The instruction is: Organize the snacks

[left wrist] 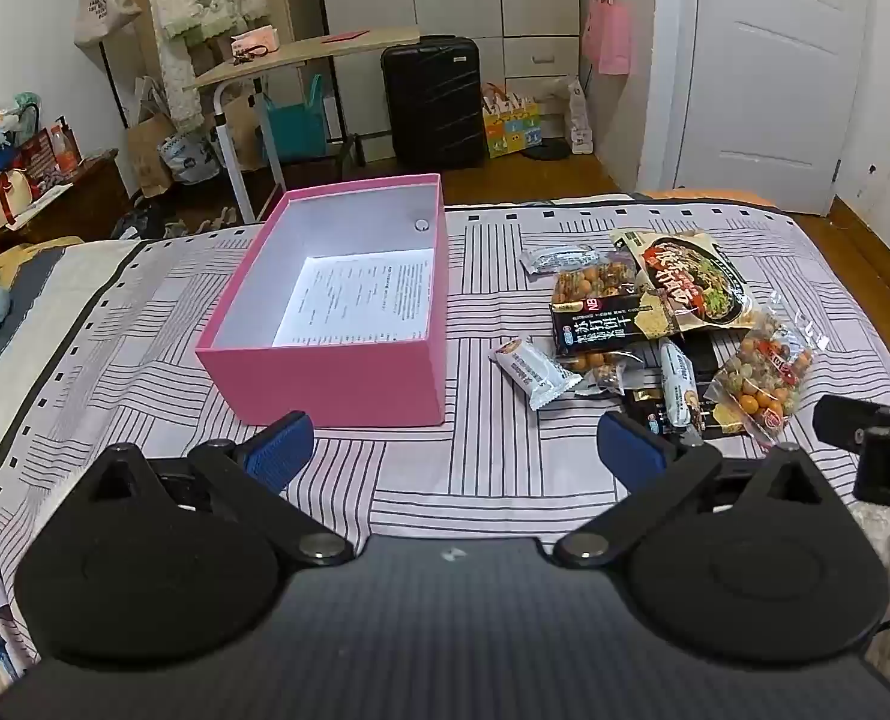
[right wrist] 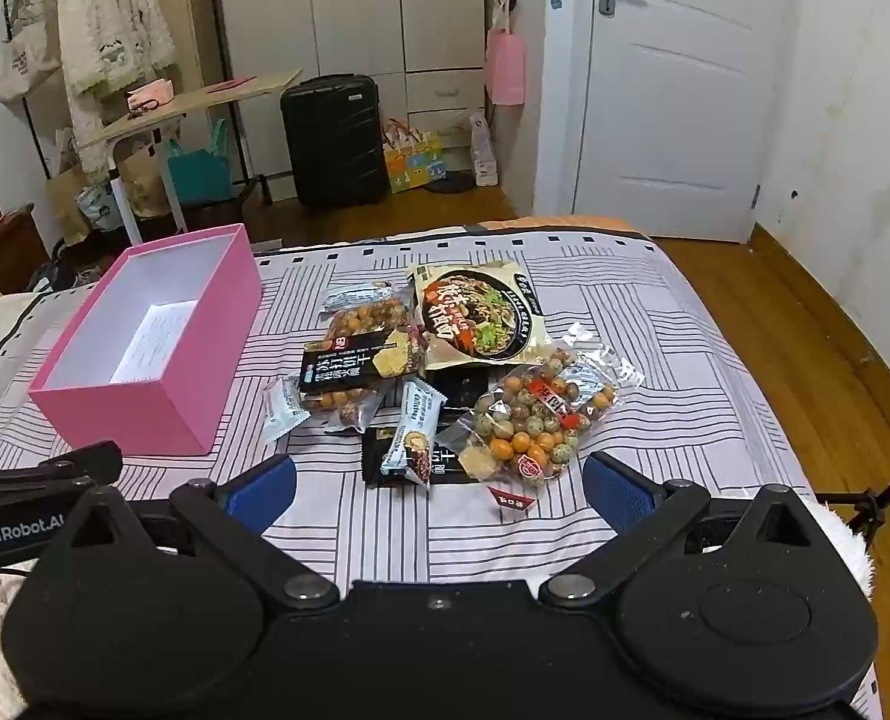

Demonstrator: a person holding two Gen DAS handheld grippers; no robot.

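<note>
A pink box (left wrist: 348,384) stands open on the striped bed; only a printed sheet (left wrist: 357,303) lies in it. It also shows in the right wrist view (right wrist: 144,402). To its right lies a pile of snacks: a large noodle bag (right wrist: 481,315), a clear bag of coated nuts (right wrist: 535,420), a black cracker pack (right wrist: 354,367), a white bar (left wrist: 532,372) and a small bar (right wrist: 414,432). My left gripper (left wrist: 454,447) is open and empty, near the box's front. My right gripper (right wrist: 438,489) is open and empty, just before the nut bag.
The striped bed (left wrist: 487,480) ends at the far edge, with wooden floor beyond. A black suitcase (right wrist: 333,141), a side table (right wrist: 192,102), a clothes rack and a white door (right wrist: 673,90) stand behind. The other gripper shows at the right edge of the left wrist view (left wrist: 871,438).
</note>
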